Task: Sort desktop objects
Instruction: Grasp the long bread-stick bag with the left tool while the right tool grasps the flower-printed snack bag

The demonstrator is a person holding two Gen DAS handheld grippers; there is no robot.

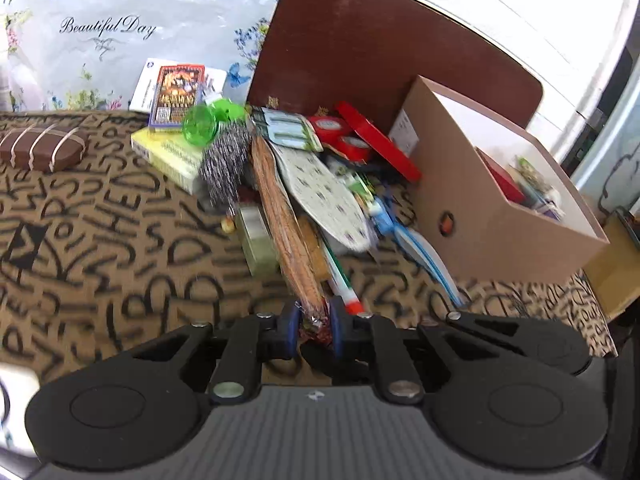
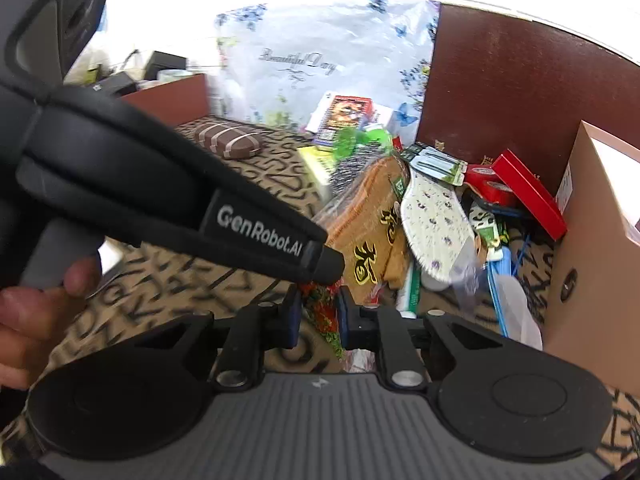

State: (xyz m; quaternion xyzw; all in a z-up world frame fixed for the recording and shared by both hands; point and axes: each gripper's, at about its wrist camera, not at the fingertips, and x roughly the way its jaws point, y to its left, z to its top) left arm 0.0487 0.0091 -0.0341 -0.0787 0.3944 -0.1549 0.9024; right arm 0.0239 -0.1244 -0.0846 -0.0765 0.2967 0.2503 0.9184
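Observation:
A long orange-brown snack packet lies across a pile of desktop clutter. Both grippers hold its near end. My left gripper is shut on the packet's red crimped edge. In the right wrist view the same packet shows yellow characters, and my right gripper is shut on its red printed end. The left gripper's black body crosses that view from the left. A brown cardboard box holding some items stands to the right; it also shows in the right wrist view.
The pile holds a white dotted insole, a green plastic toy, a steel scourer, red tape rolls, a red tin, a yellow box and a blue-white toothbrush pack. A brown glasses case lies left. A dark board stands behind.

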